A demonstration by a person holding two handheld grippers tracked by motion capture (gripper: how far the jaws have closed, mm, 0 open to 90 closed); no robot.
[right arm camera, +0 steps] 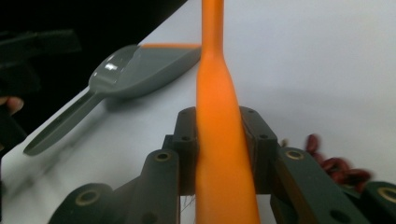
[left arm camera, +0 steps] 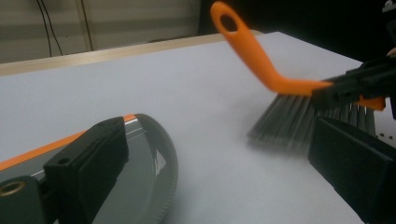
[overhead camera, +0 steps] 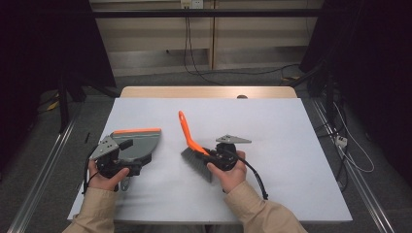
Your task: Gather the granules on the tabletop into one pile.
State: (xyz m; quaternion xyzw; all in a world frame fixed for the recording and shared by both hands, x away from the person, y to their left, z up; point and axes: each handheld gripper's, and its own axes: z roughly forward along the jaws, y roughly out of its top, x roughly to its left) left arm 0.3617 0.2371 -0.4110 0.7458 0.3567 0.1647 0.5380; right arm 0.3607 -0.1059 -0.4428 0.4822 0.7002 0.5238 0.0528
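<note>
Right tool (right arm camera: 219, 149) pinches brush (right arm camera: 218, 116) — orange handle.

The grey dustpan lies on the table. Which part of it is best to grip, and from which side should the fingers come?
Probably its slim handle. The dustpan lies flat with the handle pointing to the person's side and the orange lip away. So come from the near side, with the fingers closing across the handle's narrow width. The scoop looks too broad and shallow to hold firmly.
</note>
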